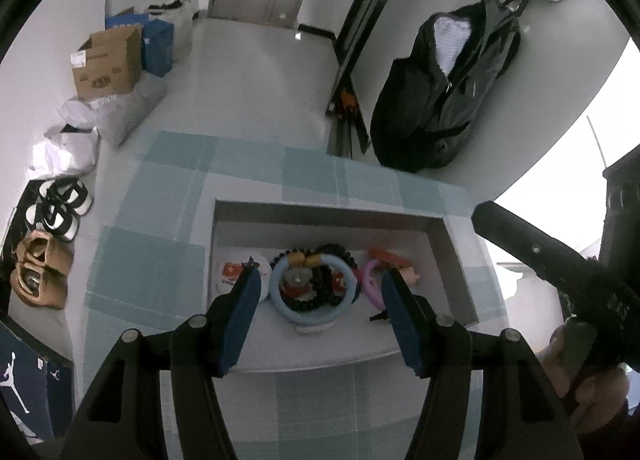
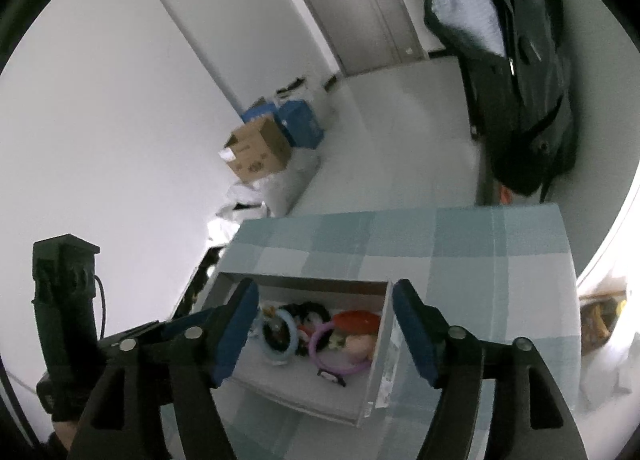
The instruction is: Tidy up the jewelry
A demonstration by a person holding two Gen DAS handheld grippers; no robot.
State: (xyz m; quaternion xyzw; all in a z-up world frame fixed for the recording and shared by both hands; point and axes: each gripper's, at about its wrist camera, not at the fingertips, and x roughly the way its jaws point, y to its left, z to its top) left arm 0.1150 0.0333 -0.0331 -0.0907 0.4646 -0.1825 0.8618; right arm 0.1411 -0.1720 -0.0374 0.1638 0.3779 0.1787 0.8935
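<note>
An open white box (image 1: 452,260) sits on a blue checked cloth (image 1: 168,244). Inside lie a light blue ring bracelet (image 1: 276,292), a black bead bracelet (image 1: 320,292), a purple ring (image 1: 370,280), a red piece (image 1: 390,256) and a white round badge (image 1: 232,272). My left gripper (image 1: 318,292) hangs open and empty above the box, over the blue bracelet. My right gripper (image 2: 324,316) is open and empty above the same box (image 2: 380,340); the blue bracelet (image 2: 294,336), the purple ring (image 2: 316,344) and the red piece (image 2: 356,320) show between its fingers.
The cloth-covered table (image 2: 500,260) ends just beyond the box. On the floor stand a cardboard box (image 1: 108,60), a blue box (image 1: 158,44), white bags (image 1: 68,148) and shoes (image 1: 40,272). A black jacket (image 1: 448,88) hangs at the right. The other gripper's body (image 1: 560,260) reaches in from the right.
</note>
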